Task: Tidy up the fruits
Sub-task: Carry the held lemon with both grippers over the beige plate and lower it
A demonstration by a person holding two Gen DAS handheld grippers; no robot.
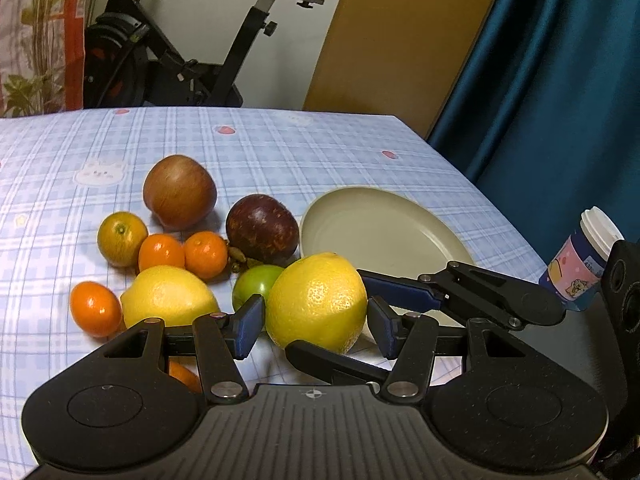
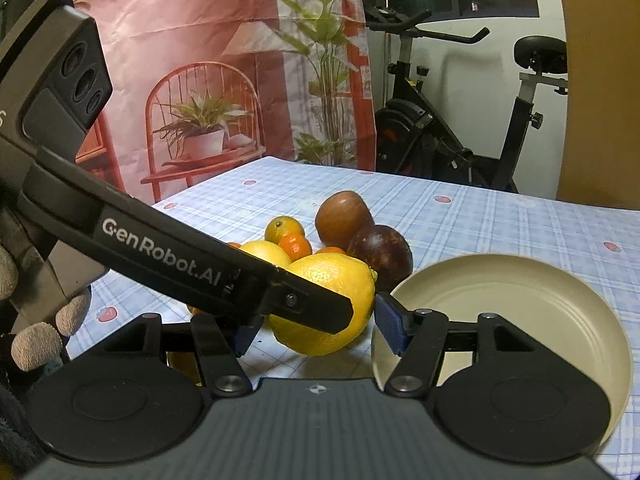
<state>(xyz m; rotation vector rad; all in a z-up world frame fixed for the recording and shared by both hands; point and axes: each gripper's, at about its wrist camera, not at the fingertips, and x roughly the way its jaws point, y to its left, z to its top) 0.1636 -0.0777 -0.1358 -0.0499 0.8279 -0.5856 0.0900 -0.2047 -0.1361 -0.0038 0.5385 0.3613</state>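
Note:
A big yellow citrus (image 1: 316,302) lies on the checked tablecloth next to a beige plate (image 1: 384,228). My left gripper (image 1: 316,322) is open, its blue pads on either side of this fruit with gaps. My right gripper (image 2: 316,330) is open around the same fruit (image 2: 332,304) from another side, and its fingers (image 1: 404,290) cross the left wrist view. Behind lie a second yellow citrus (image 1: 168,296), a green fruit (image 1: 256,284), small oranges (image 1: 204,254), a brown fruit (image 1: 180,192) and a dark purple fruit (image 1: 262,228).
A paper cup (image 1: 580,260) stands at the table's right edge. The plate (image 2: 520,312) lies right of the fruit pile. An exercise bike (image 1: 180,60) and a blue curtain (image 1: 540,100) stand beyond the table. The left gripper's body (image 2: 160,248) crosses the right wrist view.

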